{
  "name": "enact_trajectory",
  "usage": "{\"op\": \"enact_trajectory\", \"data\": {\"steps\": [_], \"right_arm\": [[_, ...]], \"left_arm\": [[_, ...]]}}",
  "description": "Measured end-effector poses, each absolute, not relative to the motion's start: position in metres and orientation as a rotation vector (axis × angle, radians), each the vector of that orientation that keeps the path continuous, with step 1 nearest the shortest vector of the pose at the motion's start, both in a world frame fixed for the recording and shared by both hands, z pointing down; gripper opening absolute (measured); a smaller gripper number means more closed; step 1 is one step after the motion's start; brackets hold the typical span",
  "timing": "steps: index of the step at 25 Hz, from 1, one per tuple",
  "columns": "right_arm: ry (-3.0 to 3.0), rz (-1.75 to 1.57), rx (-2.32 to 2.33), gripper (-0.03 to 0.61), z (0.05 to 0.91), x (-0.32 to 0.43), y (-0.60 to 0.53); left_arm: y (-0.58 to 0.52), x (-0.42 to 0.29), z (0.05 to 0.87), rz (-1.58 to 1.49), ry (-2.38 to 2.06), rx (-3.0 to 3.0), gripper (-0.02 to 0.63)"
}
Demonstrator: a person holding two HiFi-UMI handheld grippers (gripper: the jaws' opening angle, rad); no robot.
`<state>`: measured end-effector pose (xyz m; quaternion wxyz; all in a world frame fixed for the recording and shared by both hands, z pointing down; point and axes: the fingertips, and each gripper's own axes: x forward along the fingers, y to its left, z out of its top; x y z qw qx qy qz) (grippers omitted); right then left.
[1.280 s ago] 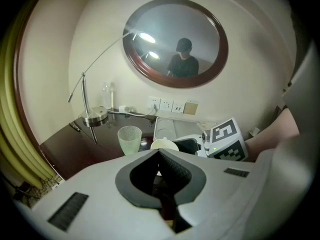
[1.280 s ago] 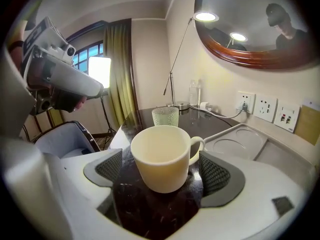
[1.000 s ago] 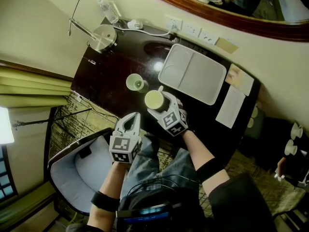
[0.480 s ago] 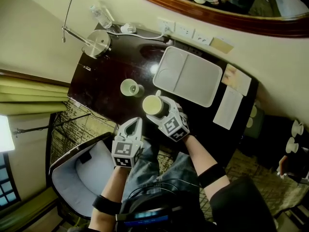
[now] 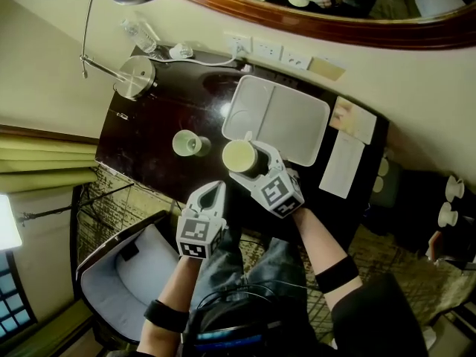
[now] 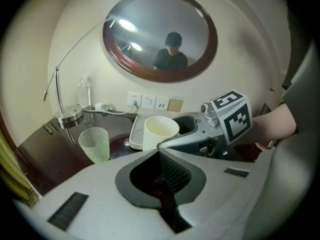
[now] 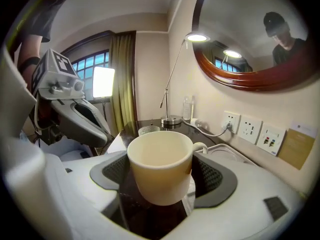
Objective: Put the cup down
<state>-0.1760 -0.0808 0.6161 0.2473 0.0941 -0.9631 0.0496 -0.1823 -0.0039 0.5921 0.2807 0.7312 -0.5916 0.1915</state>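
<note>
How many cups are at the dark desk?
2: a cream ceramic mug in the right gripper, a pale green textured cup standing on the dark desk, left of it.

Dark desk (image 5: 152, 121); oval mirror (image 6: 160, 34); green curtains (image 5: 37, 158)
</note>
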Motion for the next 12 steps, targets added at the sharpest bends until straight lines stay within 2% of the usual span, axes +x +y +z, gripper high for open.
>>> {"op": "enact_trajectory", "data": {"steps": [12], "right_arm": [[-2.653, 0.116, 0.509, 0.402, 0.601, -0.173, -0.213]], "left_arm": [[-0.077, -0.162, 0.596, 0.502, -1.547, 2.048, 0.000]]}}
